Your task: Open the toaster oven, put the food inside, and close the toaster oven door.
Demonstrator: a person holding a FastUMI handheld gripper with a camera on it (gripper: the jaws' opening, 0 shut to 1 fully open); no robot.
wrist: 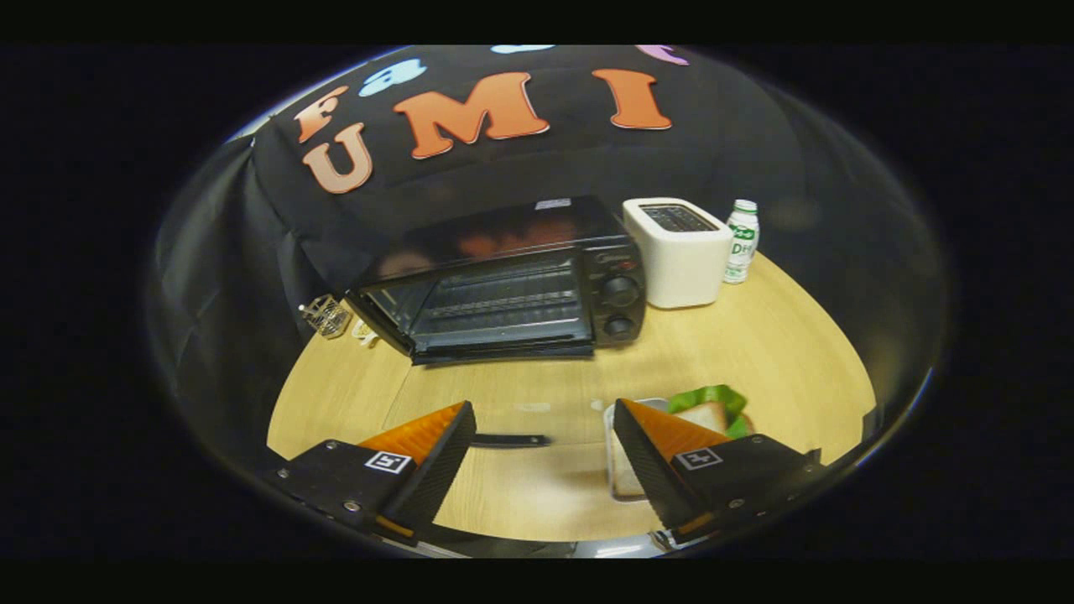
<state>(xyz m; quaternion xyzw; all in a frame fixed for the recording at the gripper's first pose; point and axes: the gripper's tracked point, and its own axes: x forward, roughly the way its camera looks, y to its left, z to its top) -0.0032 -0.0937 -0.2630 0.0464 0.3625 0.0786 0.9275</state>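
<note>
My gripper (541, 436) is released: the two orange-and-black fingers (428, 457) stand wide apart over the wooden table (780, 352), and nothing is between them but bare tabletop and a dark, slim bar (510, 439) that shows just past my left fingertip. I cannot tell what that bar belongs to, though a faint glassy sheen spreads across the table from there to the oven's mouth.

The black toaster oven (512, 289) sits beyond my fingers, toward the table's far edge and a little to the left. Its cavity is open to view, with the wire rack (503, 302) visible inside and two round knobs (619, 309) stacked on its right-hand panel.

The food is near the table's front edge, just beside and partly behind my right finger: a sandwich (706, 414) with pale bread and green lettuce (713, 396) sticking out, lying on a light-coloured tray (611, 470) whose rim runs alongside the finger. I am not touching it.

To the right of the oven, close to it, stands a white pop-up toaster (680, 252), and just beside that, at the far right edge, a small white bottle with a green label (742, 242). At the oven's left, near the table's far left edge, lies a small wire object (325, 315).
</note>
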